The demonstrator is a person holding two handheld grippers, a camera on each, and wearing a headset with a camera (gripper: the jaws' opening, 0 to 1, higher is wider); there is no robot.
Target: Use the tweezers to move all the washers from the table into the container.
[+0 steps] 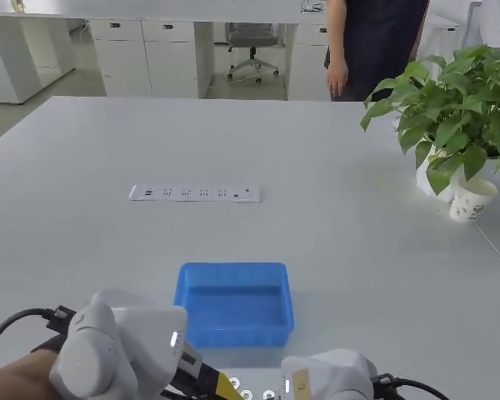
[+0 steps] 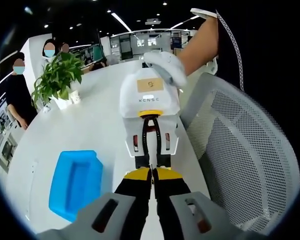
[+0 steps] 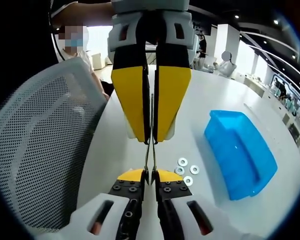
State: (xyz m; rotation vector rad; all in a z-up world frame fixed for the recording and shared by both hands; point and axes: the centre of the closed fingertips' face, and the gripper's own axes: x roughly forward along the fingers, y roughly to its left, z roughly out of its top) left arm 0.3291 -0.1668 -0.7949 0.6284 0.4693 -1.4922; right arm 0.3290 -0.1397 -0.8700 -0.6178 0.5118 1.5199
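Visibly, right gripper view: washers (image 3: pixel 180 161) beside pinched tweezers (image 3: pixel 151 150).

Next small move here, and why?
Likely open one gripper so the other alone carries the thin metal tweezers, then dip them toward the small silver washers. The left gripper and right gripper both look shut on the tweezers, and four washers lie on the white table beside the blue plastic container.
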